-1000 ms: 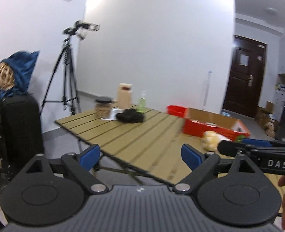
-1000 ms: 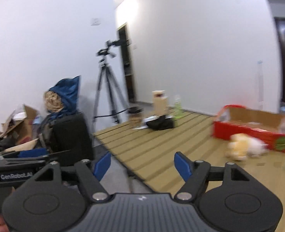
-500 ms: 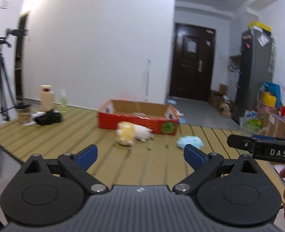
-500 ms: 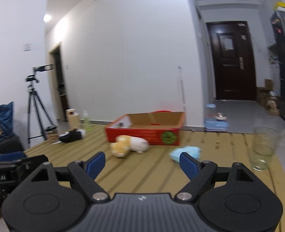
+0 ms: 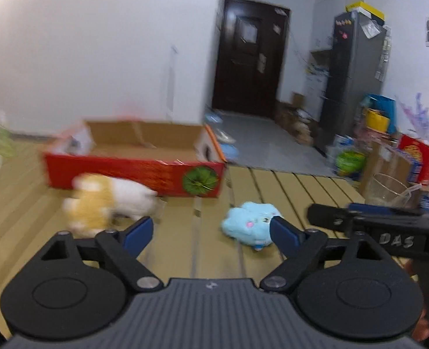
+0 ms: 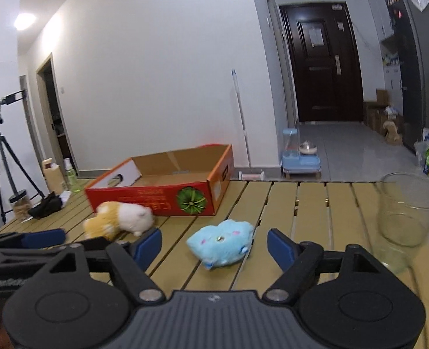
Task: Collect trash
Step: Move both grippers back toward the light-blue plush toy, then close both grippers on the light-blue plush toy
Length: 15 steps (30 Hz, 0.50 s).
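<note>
While both handheld grippers hover low over a slatted wooden table [image 6: 310, 200], neither has hold of anything. From its own wrist camera, the left gripper [image 5: 211, 232] shows blue-padded jaws standing wide and narrowing slightly, with only bare table slats between them. The right gripper [image 6: 214, 245] is likewise wide and closing a little, with a blue plush toy [image 6: 221, 242] lying in the gap beyond its fingertips, not touched by either pad. That framing suggests the right hand is lining up on this toy as the first item to collect. The blue toy lies flat near the middle of the table, its long axis running roughly across the right camera's view, its face turned upward and toward the camera. A yellow and white plush toy [image 6: 118, 222] lies on its side to the left, its white end nearest the blue toy and its long axis roughly parallel to the front wall of an open red cardboard box [image 6: 159, 196] just behind it. The box sits open-topped and looks empty, probably the place for collected items. A clear glass cup [image 6: 407, 218] stands upright near the table's right edge.
</note>
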{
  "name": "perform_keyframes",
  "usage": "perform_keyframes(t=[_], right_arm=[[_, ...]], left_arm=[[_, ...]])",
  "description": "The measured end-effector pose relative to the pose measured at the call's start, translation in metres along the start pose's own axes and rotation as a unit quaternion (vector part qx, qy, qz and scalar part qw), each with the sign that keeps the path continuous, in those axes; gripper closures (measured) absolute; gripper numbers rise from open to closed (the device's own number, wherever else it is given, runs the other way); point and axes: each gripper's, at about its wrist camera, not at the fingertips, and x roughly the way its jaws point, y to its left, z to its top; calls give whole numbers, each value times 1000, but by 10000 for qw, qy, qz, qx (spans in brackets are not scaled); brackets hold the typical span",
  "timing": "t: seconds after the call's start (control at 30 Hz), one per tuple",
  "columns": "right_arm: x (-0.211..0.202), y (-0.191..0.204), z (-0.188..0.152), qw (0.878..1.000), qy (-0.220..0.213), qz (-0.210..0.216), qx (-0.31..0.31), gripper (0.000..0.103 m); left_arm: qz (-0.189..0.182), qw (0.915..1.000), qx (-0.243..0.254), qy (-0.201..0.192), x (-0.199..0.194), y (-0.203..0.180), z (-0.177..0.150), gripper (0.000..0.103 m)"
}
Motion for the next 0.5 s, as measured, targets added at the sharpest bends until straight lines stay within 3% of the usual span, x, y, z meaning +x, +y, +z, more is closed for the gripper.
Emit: perform_keyframes(t=[0.07,0.2,0.3,0.43,0.5], right_arm=[[34,-10,4,9998,166,12,138,37],[93,-28,8,9965,623,5,564,53],[117,-35,4,9939,745,150,801,66],[126,-42,-8,9921,725,192,1009,68],[126,-46,-10,9906,720,260,1133,67]], left_arm=[[-196,9986,-330,355,40,13,6,36],[-444,9945,-595,739,95,22,8,44],[-689,9894,-743,1038,120,24,4,61],[-969,9837,-1014,1125,132,30,3,69],[-1012,9807,-1183,1186,134,35,2,67]])
